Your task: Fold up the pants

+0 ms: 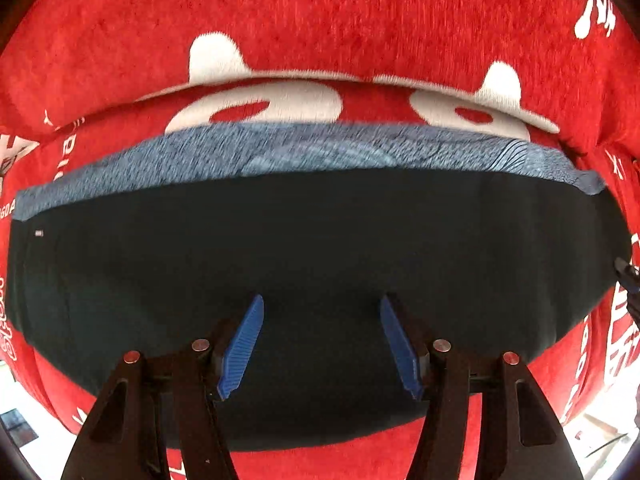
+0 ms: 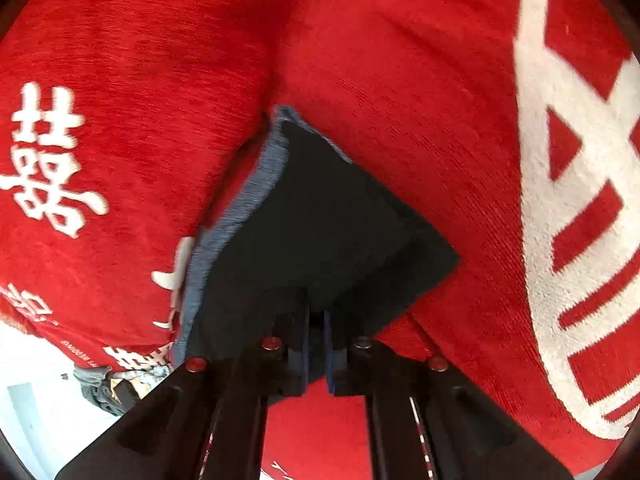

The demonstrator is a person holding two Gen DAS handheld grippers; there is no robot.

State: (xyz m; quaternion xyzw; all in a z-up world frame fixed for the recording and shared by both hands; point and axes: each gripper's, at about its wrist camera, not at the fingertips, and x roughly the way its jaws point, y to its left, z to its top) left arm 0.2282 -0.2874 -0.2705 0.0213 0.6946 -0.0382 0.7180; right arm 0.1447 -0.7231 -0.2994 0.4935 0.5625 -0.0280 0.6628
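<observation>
A red plush blanket with white lettering (image 1: 320, 12) covers whatever lies beneath, and my work is spread on it. The dark folded pants with a blue-grey knit waistband (image 1: 312, 248) lie flat across its middle, waistband on the far side from me. My left gripper (image 1: 322, 344) hangs above the dark cloth, jaws about half open and empty, probably poised to smooth or pin it. My right gripper (image 2: 316, 354) has its jaws pinched shut on the near edge of the pants, I judge for the next fold.
</observation>
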